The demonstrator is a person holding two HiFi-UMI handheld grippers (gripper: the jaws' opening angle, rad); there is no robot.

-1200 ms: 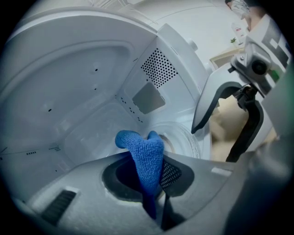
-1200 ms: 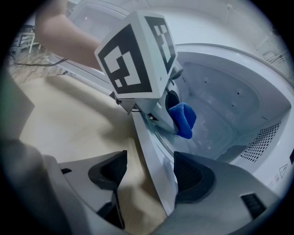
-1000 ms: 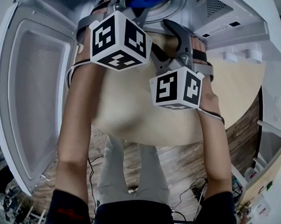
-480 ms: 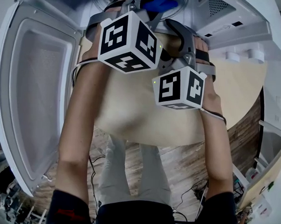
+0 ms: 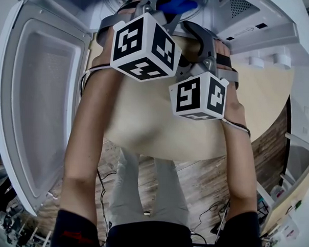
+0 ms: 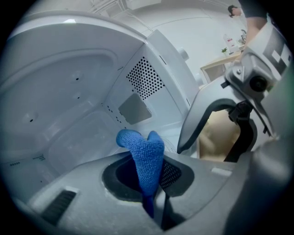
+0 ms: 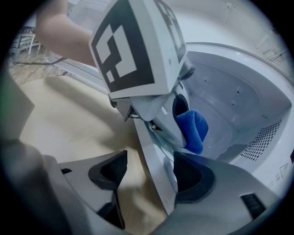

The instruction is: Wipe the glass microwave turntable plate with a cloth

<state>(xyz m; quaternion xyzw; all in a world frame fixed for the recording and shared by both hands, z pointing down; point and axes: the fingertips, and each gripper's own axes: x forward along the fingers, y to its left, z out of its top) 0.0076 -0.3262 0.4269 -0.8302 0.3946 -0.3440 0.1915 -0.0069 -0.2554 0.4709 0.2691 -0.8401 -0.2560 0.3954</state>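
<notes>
Since wiping wants a soft tip, the left claw [image 6: 149,183] is clamped on the blue cloth [image 6: 144,156] at the microwave [image 6: 69,92] mouth. The right claw [image 7: 149,176] gapes astride a pale edge at the cavity's front edge, perhaps steadying the glass plate [image 7: 163,144], which shows only as a glassy sliver there.

Open white microwave [image 5: 260,33] on a beige table [image 5: 144,120].
The door [image 5: 38,100] is swung wide at the left. A perforated vent [image 6: 146,79] and a grey panel [image 6: 134,109] are seen on one inner wall. A wood floor [image 5: 193,183] strewn with cables [image 5: 103,179] is seen beyond the table's edge.
</notes>
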